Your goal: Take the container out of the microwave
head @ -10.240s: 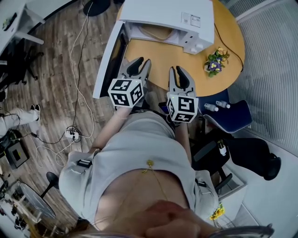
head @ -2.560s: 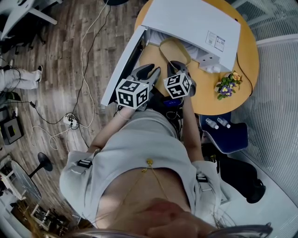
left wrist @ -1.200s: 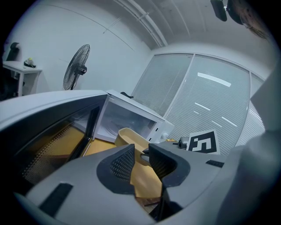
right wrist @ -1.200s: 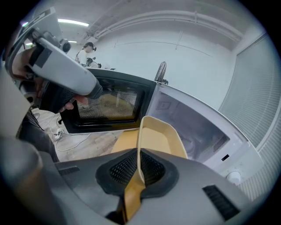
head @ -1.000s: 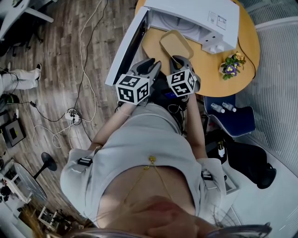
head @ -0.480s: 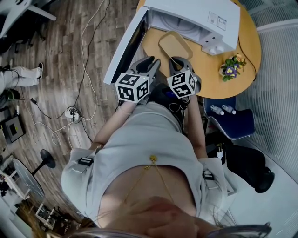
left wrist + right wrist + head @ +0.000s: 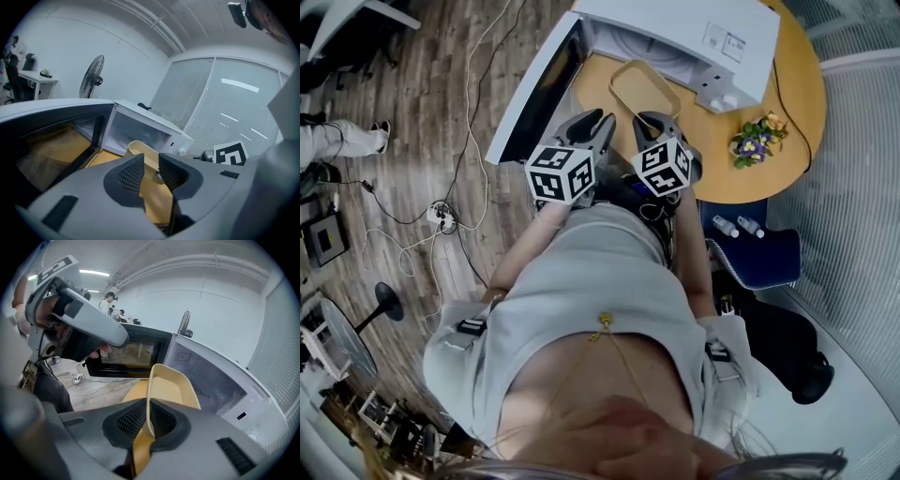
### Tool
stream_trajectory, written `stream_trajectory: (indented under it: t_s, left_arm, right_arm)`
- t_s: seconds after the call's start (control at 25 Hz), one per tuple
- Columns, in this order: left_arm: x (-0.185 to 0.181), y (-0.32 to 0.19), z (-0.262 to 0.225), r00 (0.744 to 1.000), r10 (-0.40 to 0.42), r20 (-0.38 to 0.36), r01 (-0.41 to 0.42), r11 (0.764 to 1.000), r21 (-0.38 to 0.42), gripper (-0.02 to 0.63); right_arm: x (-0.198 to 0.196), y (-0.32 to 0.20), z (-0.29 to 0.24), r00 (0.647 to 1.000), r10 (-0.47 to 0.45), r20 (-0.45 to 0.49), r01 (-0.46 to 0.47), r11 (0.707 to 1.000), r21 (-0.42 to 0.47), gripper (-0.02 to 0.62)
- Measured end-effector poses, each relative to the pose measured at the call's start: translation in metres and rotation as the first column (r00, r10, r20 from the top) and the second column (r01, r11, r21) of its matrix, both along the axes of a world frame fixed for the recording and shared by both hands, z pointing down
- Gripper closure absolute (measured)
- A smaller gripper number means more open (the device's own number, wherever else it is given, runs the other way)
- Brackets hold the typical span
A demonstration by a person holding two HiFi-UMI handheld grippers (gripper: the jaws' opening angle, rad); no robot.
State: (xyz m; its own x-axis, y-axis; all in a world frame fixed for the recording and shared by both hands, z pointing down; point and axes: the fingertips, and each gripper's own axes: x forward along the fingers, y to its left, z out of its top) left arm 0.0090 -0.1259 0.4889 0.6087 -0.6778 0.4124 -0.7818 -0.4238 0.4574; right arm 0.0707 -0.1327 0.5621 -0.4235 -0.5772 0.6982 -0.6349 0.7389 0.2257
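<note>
right tool [image 7: 147, 420] pinched tight on near rim of container [image 7: 171, 386]; container outside microwave [image 7: 211, 376], over counter [image 7: 592, 89]. left tool [image 7: 151, 169] slightly parted, empty. we judge: hold container level, clear of door [image 7: 534, 89], seat base flat before letting go.

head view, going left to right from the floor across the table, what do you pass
power strip on the floor → open microwave door → container → flowers
</note>
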Motion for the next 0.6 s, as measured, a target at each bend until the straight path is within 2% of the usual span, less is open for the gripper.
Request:
stream_trajectory:
  t_s: [0.6]
  left_arm:
    - [0.014,0.025,-0.005,0.989,-0.145,0.020,0.145,0.989,0.000,0.494]
  right_arm:
    - [0.011,0.025,-0.010,0.988,-0.153,-0.003,0.153,0.988,0.007,0.565]
